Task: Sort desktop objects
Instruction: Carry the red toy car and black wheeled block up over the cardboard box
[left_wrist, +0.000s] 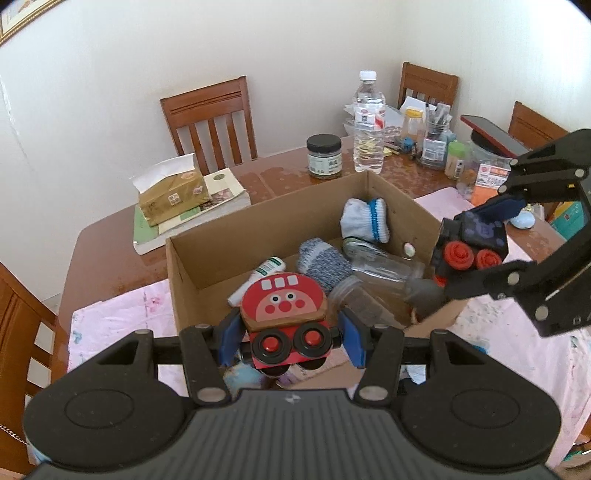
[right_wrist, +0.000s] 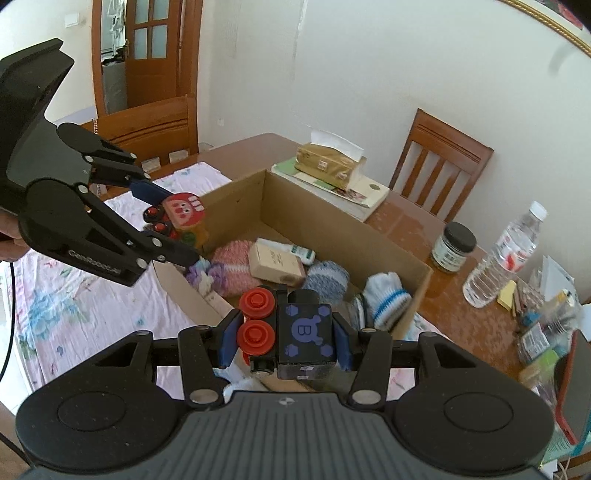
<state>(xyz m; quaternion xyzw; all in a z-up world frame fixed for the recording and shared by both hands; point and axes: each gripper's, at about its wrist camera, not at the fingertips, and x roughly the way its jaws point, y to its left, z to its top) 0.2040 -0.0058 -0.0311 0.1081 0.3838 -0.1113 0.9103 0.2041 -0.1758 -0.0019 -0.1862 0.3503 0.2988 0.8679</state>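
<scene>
A red toy train car (left_wrist: 286, 317) with a painted face is clamped between the blue pads of the left gripper (left_wrist: 288, 338), whose jaws are closed only as far as the toy's width allows. It is held above the near edge of the cardboard box (left_wrist: 266, 221), clear of the contents. In the right wrist view the same toy (right_wrist: 177, 218) is seen at the near left corner of the box (right_wrist: 332, 214), held by the left gripper (right_wrist: 168, 225).

A black toy car (right_wrist: 295, 332) with red wheels and a purple letter mark is gripped by the right gripper (right_wrist: 286, 341), its jaws likewise narrowed onto the toy's sides. It is held above the near rim of the box. From the left wrist view it (left_wrist: 469, 243) is seen over the right-hand wall of the box, in the right gripper (left_wrist: 471, 245).

Inside the box are laid a white sock with blue stripes (left_wrist: 365, 219), a grey-blue knitted sock (left_wrist: 323, 264), a clear bottle (left_wrist: 384, 264), a white tube (left_wrist: 256, 278), a pink knitted piece (right_wrist: 234, 267) and a small beige carton (right_wrist: 275, 266).

Behind the box, on the wooden table (left_wrist: 110, 243), a tissue pack (left_wrist: 171, 194) is set on books, with a dark-lidded jar (left_wrist: 324, 157) and a water bottle (left_wrist: 368, 125) to its right. A pink cloth (left_wrist: 122, 317) is spread under the box's near side.
</scene>
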